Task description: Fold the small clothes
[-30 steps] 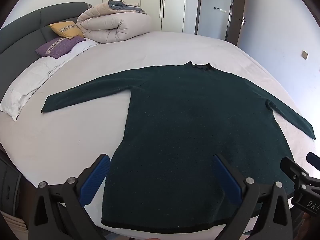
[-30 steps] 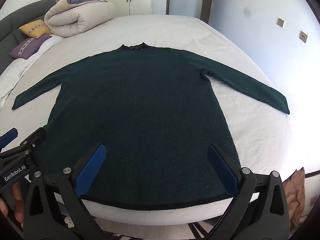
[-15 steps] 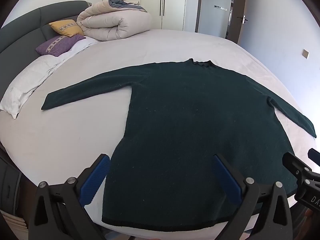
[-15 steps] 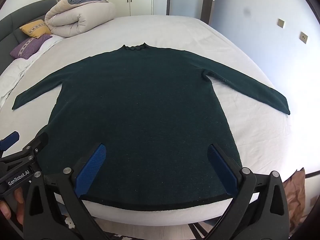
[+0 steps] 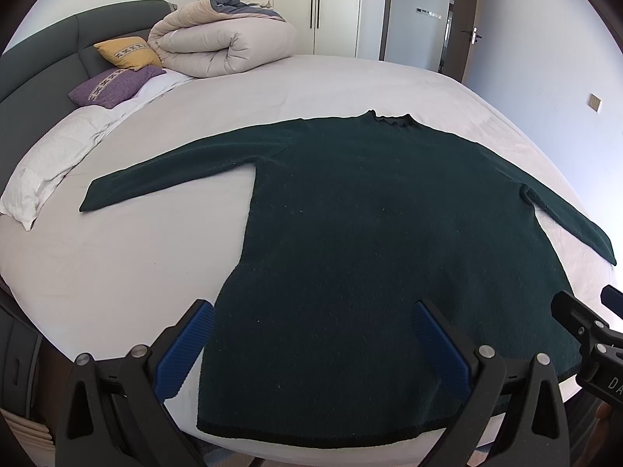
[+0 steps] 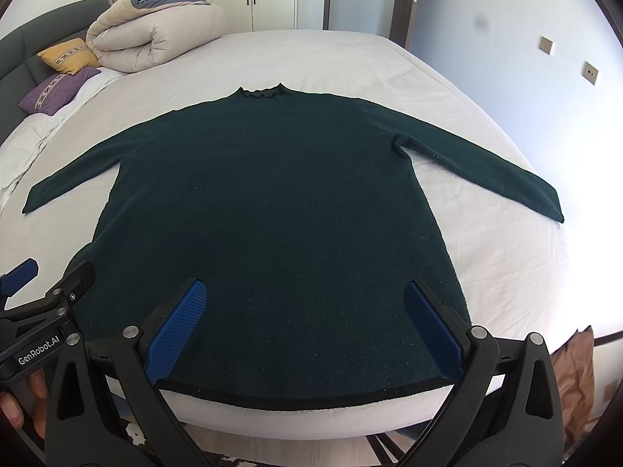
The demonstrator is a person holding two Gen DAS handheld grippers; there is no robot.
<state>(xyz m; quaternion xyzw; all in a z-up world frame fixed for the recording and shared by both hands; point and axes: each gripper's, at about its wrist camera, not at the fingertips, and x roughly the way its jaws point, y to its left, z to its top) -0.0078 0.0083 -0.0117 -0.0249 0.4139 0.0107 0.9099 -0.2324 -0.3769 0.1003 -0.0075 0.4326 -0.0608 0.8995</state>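
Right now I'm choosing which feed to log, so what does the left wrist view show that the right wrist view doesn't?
Only the left wrist view shows the bed's near left edge with dark furniture below it, and the right gripper entering from the right.

Only the right wrist view shows two wall switches, a brown bag on the floor, and a hand holding the left gripper.

Both show the dark green sweater spread flat, the rolled duvet, the two cushions, and open jaws hovering near the hem.
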